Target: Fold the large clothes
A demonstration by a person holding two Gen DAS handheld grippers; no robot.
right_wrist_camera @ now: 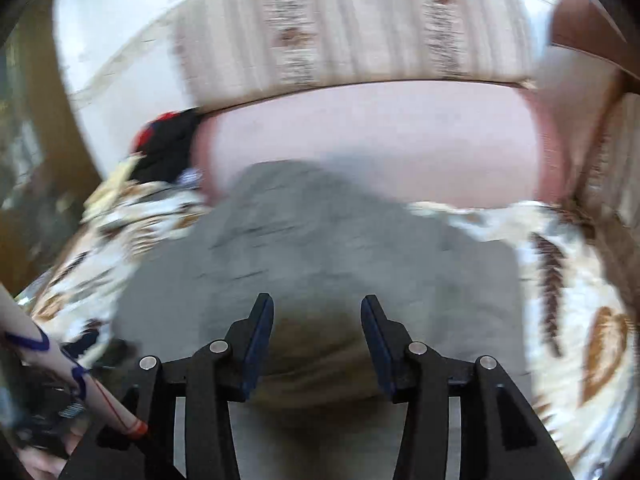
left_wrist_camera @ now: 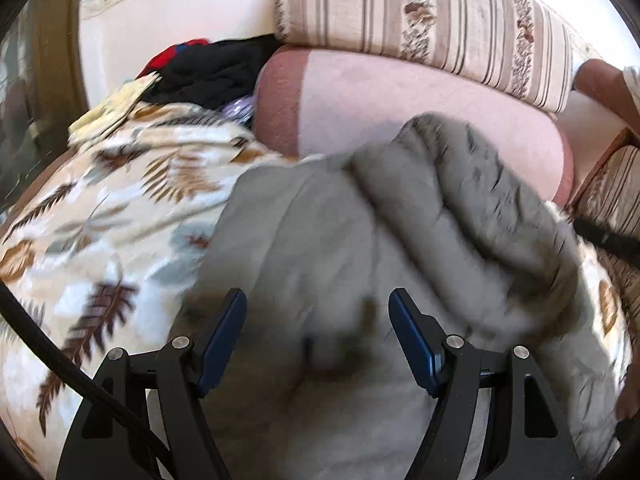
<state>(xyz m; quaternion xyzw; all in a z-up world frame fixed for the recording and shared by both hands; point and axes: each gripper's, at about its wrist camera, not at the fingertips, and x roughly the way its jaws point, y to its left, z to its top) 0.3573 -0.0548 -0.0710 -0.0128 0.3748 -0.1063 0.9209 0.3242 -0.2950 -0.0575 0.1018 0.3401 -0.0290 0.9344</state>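
Observation:
A large grey padded garment (left_wrist_camera: 360, 232) lies bunched on a leaf-patterned blanket (left_wrist_camera: 100, 208). Its right part is folded over into a thick roll (left_wrist_camera: 480, 200). My left gripper (left_wrist_camera: 318, 304) is open just above the garment, holding nothing. In the right wrist view the same grey garment (right_wrist_camera: 320, 248) lies flatter, blurred by motion. My right gripper (right_wrist_camera: 317, 308) is open above its near edge, empty.
A pink bolster (left_wrist_camera: 400, 100) and a striped cushion (left_wrist_camera: 420, 12) lie behind the garment. A pile of black and red clothes (left_wrist_camera: 208, 64) sits at the back left. A person's arm (left_wrist_camera: 604, 84) is at the far right. A black cable (left_wrist_camera: 60, 364) crosses the lower left.

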